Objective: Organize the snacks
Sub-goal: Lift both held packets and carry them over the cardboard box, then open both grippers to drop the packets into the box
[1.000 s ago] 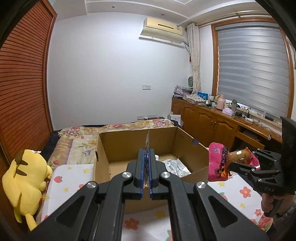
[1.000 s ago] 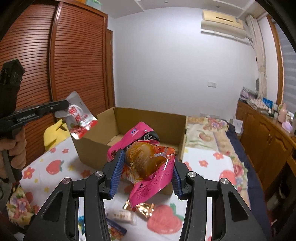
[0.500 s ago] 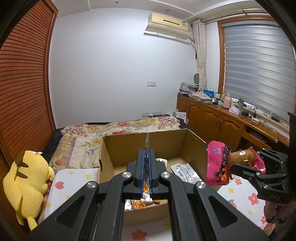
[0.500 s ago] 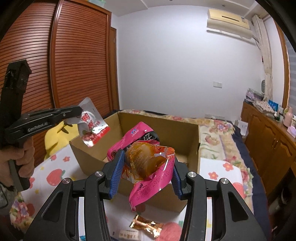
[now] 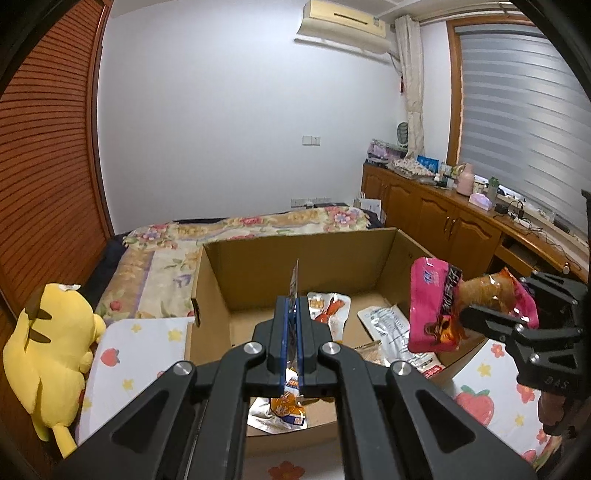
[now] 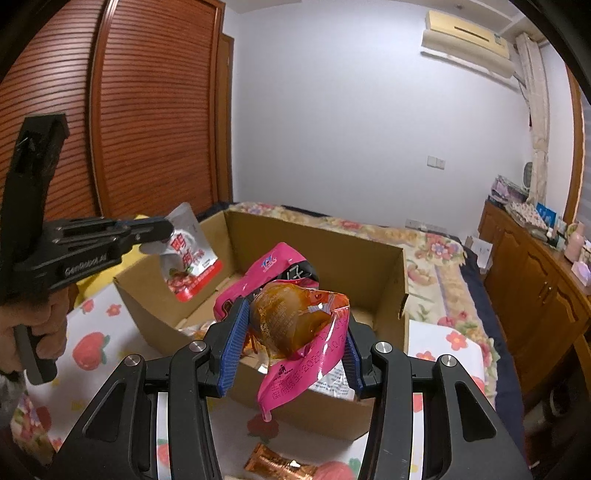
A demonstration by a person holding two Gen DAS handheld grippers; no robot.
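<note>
We see our left gripper point(image 5: 291, 332) clamped on a thin silver snack packet point(image 5: 294, 284), held edge-on above the open brown cardboard box point(image 5: 295, 254). Inside the box lie an orange-and-white snack packet point(image 5: 330, 308) and a silver foil pouch point(image 5: 391, 325). At the box's right side, our right gripper point(image 5: 476, 317) pinches a pink plastic snack bag point(image 5: 432, 306). Left of the box sits a yellow plush toy point(image 5: 48, 343).

A home bedroom: floral-quilted bed point(image 5: 236, 236), louvred wardrobe point(image 6: 147, 110), air conditioner point(image 5: 343, 22).
</note>
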